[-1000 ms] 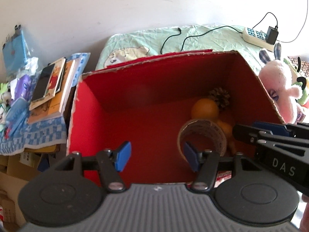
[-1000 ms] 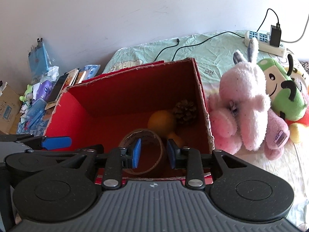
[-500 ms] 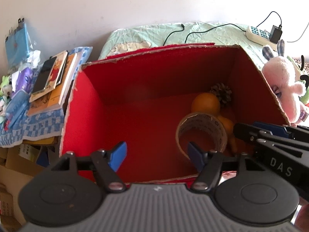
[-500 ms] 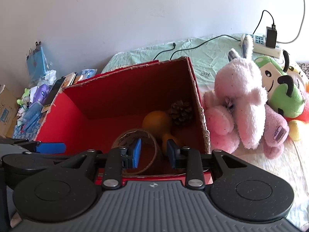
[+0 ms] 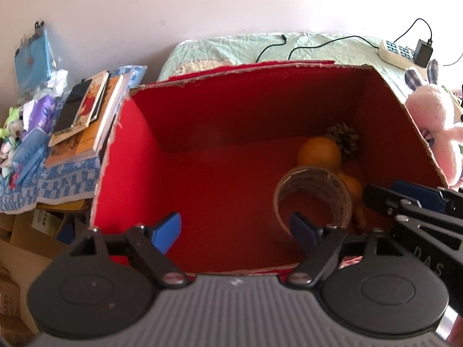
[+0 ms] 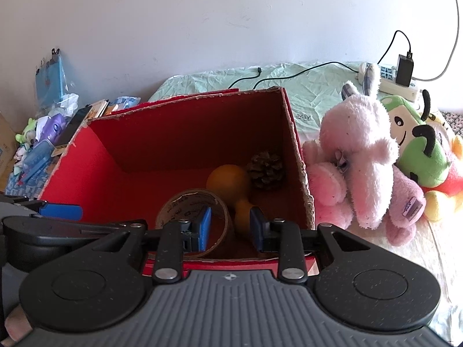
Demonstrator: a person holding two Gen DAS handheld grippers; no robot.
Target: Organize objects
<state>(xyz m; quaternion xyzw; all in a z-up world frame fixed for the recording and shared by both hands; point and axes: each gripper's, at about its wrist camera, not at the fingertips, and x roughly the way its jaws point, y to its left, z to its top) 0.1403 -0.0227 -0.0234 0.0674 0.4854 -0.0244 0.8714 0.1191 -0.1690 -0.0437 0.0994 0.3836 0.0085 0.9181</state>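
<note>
A red cardboard box (image 5: 231, 110) stands open on the bed. Inside it at the right lie a roll of brown tape (image 5: 314, 199) on its edge, an orange (image 5: 319, 153), a pine cone (image 5: 343, 138) and a smaller orange fruit (image 5: 353, 188). My left gripper (image 5: 235, 228) hovers over the box's near wall, its jaws opening, with nothing between them. My right gripper (image 6: 230, 225) hangs over the near right corner of the box (image 6: 179, 133) with a narrow gap and nothing between its pads; the tape roll (image 6: 191, 202) lies below it.
A pink plush toy (image 6: 358, 156) and a green one (image 6: 416, 150) lean against the box's right side. A power strip (image 6: 399, 84) with cables lies on the green sheet behind. Stacked books (image 5: 86, 110) and small clutter sit left of the box.
The left gripper's jaws have spread clearly wider apart. The right gripper's gap is the same. The things in the box have not moved.
</note>
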